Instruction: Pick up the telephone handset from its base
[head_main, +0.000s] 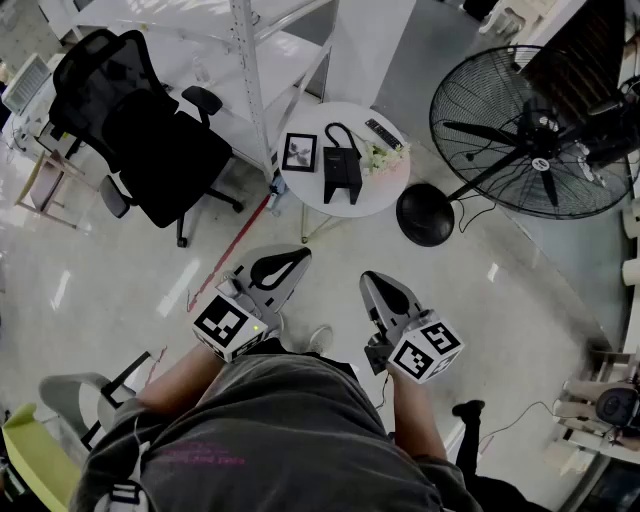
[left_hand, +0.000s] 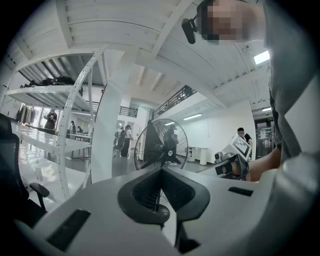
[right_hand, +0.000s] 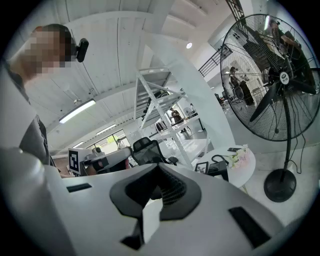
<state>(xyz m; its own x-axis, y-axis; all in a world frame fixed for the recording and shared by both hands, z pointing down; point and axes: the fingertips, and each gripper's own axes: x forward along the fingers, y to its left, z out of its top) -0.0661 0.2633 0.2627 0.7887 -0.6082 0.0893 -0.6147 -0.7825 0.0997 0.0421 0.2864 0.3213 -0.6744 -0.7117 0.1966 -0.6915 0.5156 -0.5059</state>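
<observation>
**Both grippers shut and empty, phone on the round desk ahead**

Far left, head view: black chair (head_main: 140, 120) on the pale floor (head_main: 120, 260), with a white rack (head_main: 250, 60) just behind it.

Left hand-held gripper (head_main: 300, 256) is held at waist height and pointing ahead. In its own view the jaws (left_hand: 161, 170) meet at the tips with nothing between them.

Centre, beyond both grippers and well apart from them: a small round white desk (head_main: 385, 190). On it, left to right:
- a dark frame (head_main: 299, 151) lying flat;
- the black phone (head_main: 342, 170) near the middle, its cord looping up behind; the handset looks seated on the base, but the detail is too small to be sure;
- pale flowers (head_main: 378, 157) just beside the phone;
- a slim remote (head_main: 384, 134) near the far rim.

The right gripper view shows the same desk (right_hand: 247, 162), with the phone (right_hand: 220, 167) standing past the jaw tips.

Right hand-held gripper (head_main: 367, 277) is level with the left one and angled slightly down. Its jaws (right_hand: 159, 166) are closed and hold nothing.

Far right: a large black fan (head_main: 530, 120) on a round floor base, just beside the desk.
</observation>
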